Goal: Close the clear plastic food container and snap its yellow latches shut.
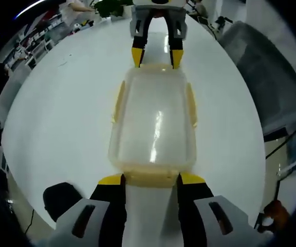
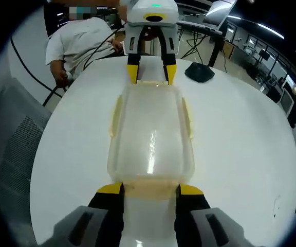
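A clear plastic container lies lengthwise on the white round table with its lid on. Yellow side latches run along both long edges. My left gripper stands open at the near end, and its yellow-tipped jaws flank the yellow end latch. In the right gripper view the left gripper faces me from the far end. My right gripper is open around the opposite end latch, and it appears as well at the far end.
A grey mesh chair stands beside the table. A person in a white shirt sits behind the far edge. A black object lies on the table near the left gripper.
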`<state>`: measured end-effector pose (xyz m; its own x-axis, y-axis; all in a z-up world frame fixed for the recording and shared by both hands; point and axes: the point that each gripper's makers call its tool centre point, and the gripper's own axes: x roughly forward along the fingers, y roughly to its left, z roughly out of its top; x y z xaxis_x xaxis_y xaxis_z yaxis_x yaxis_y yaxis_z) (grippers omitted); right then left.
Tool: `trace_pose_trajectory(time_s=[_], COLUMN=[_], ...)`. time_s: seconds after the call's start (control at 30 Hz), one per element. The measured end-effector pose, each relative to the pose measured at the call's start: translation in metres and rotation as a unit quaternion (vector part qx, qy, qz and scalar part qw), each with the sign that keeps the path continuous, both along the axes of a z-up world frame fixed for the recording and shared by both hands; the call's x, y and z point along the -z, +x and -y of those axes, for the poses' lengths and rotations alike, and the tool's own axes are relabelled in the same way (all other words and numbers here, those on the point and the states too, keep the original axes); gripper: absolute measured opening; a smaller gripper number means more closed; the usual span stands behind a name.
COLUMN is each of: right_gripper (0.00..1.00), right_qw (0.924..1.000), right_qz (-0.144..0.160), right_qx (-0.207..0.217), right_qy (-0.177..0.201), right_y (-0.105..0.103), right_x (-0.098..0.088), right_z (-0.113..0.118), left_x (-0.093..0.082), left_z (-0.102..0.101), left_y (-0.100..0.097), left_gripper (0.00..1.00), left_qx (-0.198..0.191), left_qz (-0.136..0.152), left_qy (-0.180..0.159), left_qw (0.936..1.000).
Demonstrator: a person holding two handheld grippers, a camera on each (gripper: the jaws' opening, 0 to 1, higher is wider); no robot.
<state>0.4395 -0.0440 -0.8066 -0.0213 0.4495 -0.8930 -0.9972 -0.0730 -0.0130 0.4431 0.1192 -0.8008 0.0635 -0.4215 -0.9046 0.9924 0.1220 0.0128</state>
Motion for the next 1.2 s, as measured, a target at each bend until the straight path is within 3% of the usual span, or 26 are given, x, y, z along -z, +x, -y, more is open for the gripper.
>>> trace_pose_trajectory(time_s=[0.57,0.83,1.2], right_gripper=[0.36,0.36,0.35], right_qw=[0.9998,0.9983,0.9976], right_qz=[-0.007,-0.022,-0.003], right_qx=[-0.01,-0.018,-0.025], right_qy=[-0.016,-0.051,-0.064], right_y=[0.0007,0.0028,0.0035], right_x=[-0.0019,-0.0021,-0.0001], right_z=[0.0011,0.0005,0.0028], left_x=[0.0007,0.0022,0.0024], left_z=[0.0022,0.0036,0.0046], left_y=[-0.0006,-0.0002,-0.0015], left_gripper=[0.37,0.37,0.38], left_qx=[0.01,0.033,0.027], left_qz=[0.0,-0.001,-0.002], left_qy=[0.022,0.04,0.049], left_qw=[0.9997,0.9986,0.9984])
